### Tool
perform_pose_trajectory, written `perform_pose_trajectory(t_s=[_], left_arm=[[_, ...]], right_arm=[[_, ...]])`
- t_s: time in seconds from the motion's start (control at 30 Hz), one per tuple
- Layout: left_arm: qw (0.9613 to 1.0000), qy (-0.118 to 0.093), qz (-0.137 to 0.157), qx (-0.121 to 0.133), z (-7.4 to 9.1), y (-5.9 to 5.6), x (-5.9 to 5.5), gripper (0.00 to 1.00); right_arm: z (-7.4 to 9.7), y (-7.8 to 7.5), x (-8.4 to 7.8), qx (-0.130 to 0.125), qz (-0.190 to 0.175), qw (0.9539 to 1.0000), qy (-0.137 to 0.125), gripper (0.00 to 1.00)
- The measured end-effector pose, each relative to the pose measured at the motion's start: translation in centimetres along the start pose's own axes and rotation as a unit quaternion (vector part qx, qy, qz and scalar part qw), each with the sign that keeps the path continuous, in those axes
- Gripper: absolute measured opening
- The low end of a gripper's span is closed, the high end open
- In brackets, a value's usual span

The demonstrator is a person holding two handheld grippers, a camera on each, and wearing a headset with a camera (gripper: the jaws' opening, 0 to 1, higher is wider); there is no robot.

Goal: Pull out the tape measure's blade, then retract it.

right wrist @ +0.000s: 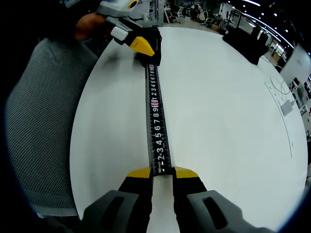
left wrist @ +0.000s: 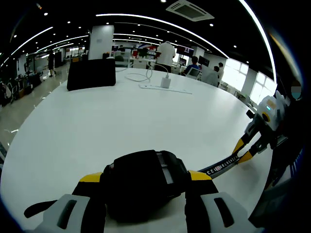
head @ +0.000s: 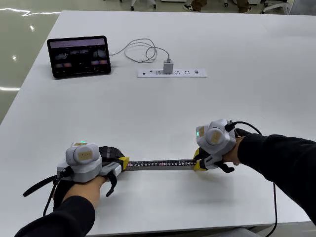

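**Tape drawn out between two claws.** The tape measure's black case [left wrist: 143, 194] is held by the left claw [left wrist: 145, 177], whose yellow-tipped fingers are closed against its two sides, at the near edge of the white table [head: 148, 108]. The blade [right wrist: 154, 116] is pulled out of the case and runs straight across to the right claw [right wrist: 163, 173], whose tips are pinched shut on its free end.

In the head view the case is largely covered by the left claw's housing, and the blade's end is hidden between the right claw's tips. Whether the blade rests on the table or hangs just above it cannot be told.

In the right gripper view the blade's numerals are read from 2 to 9, followed by a red mark that is too small to make out. Further along, the figures blur.

At the far side of the table a tablet [head: 79, 56] is propped up, its screen too small to read. A white cable [head: 140, 49] leads from it to a charger [head: 168, 66] plugged into a power strip [head: 172, 73].
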State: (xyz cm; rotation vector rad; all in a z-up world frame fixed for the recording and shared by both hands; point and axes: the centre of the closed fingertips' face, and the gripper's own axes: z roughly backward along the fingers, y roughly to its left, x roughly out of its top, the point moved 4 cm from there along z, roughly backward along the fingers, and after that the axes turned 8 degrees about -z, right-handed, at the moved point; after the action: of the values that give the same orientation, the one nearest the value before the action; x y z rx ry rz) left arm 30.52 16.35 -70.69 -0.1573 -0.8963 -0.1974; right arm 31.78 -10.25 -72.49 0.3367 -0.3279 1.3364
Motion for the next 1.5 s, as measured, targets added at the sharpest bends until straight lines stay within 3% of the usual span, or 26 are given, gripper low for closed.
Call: perform_pose_trajectory(t_s=[1.5], left_arm=[[1.0000,0.003,0.001,0.001,0.0,0.0,0.0,0.62]], right_arm=[[-1.0,0.3,2.0,0.009,0.005,0.9998,-0.015,0.11]])
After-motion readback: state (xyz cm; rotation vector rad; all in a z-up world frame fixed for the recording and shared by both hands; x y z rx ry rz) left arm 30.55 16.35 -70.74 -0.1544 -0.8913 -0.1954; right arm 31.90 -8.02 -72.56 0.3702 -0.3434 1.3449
